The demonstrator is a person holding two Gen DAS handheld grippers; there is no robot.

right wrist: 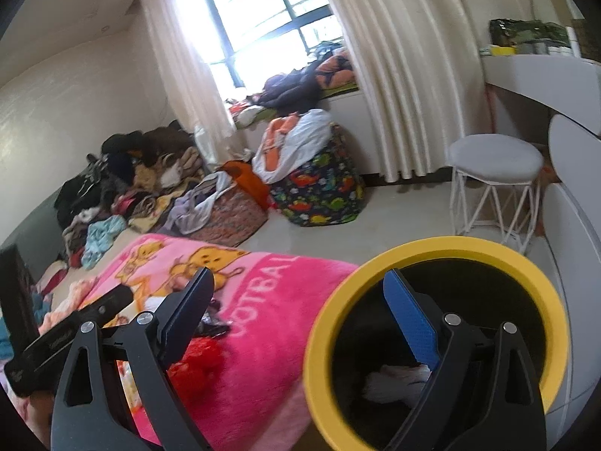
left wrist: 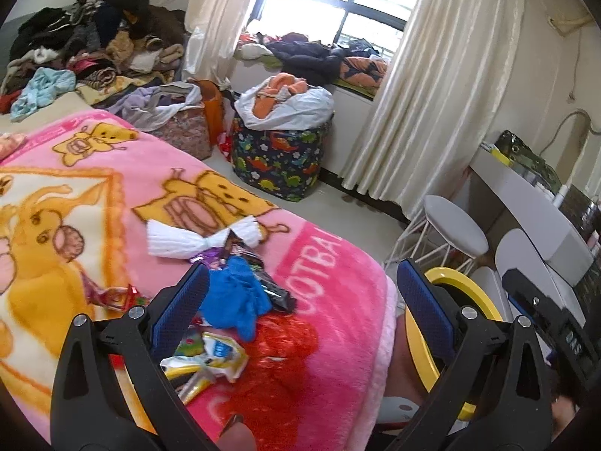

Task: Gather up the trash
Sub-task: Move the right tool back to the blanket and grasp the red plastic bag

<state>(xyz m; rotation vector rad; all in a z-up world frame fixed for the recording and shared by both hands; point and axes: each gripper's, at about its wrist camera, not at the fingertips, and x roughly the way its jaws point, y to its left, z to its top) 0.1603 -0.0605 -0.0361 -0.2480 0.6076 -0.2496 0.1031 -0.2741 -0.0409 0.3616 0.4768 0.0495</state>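
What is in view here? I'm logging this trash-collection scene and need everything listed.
Blanket: one, pink with yellow bears, on the bed.
Bin: one, yellow rim, black inside, beside the bed, white scrap at its bottom.
White cloth: one, knotted, on the blanket.
Blue glove: one, mid-blanket.
Wrappers: several, mixed colours, around the glove.
Red crumpled piece: one, near the blanket's edge.
Clothes pile: one, mostly dark, far side.
Dinosaur bag: one, dark, on the floor.
Stool: one, white, by the curtain.
Left gripper: black, blue pads, jaws open over the trash.
Right gripper: same, jaws open, at the bin.
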